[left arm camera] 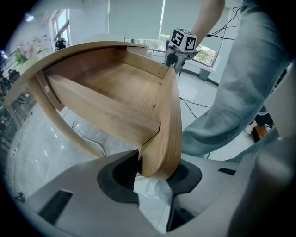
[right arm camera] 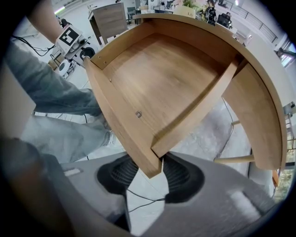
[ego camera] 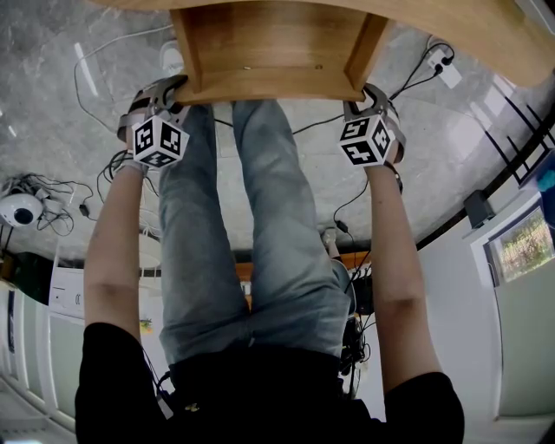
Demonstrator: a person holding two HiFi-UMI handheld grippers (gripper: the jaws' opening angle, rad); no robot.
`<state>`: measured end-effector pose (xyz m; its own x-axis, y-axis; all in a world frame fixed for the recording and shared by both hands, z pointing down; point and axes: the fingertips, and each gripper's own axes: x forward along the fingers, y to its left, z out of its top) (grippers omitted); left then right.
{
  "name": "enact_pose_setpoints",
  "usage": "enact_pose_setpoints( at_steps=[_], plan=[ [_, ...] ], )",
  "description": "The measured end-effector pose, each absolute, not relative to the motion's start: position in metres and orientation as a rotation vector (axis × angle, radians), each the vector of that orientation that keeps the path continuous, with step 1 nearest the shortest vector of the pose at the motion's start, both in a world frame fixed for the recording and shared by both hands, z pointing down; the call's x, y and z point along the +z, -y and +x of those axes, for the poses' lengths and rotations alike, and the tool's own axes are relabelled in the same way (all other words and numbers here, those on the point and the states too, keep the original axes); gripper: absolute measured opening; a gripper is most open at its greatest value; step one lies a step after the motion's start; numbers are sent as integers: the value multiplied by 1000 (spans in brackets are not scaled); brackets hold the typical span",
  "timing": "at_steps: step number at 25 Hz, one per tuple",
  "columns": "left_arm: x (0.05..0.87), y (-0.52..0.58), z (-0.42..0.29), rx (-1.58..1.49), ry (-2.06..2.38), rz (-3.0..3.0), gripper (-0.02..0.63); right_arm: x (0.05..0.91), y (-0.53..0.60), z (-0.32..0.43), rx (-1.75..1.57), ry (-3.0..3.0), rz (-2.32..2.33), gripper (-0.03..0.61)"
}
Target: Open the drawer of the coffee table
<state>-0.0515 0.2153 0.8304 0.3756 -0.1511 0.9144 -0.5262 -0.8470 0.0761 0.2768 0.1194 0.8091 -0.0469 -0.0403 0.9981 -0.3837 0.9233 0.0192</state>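
Light wooden drawer (ego camera: 269, 48) with curved front panel, pulled well out from under the rounded coffee table (ego camera: 486, 39), level.

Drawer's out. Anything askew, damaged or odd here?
Nothing stands out. The drawer is pulled out of the coffee table, sits square, is empty and shows no damage. Its front corners sit between the jaws of the left gripper and right gripper.

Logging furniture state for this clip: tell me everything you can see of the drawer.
The drawer is light wood, empty: flat base, straight side walls, curved front panel with a small fitting at its middle. It stands pulled out from under the curved tabletop. Its front corners sit between the jaws of the left gripper and right gripper; whether the pads press is unclear.
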Motion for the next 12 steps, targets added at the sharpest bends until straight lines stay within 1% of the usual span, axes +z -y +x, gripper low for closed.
enact_pose_setpoints(
  at_steps=[3, 7, 12],
  plan=[
    [831, -216, -51, 1473, 584, 2272, 147, 809, -120, 277, 294, 1597, 331, 165],
    [830, -218, -54, 1475, 594, 2232, 154, 805, -124, 276, 311, 1589, 317, 207],
    [825, -220, -59, 1473, 587, 2191, 166, 793, -129, 282, 321, 1571, 345, 210]
  ],
)
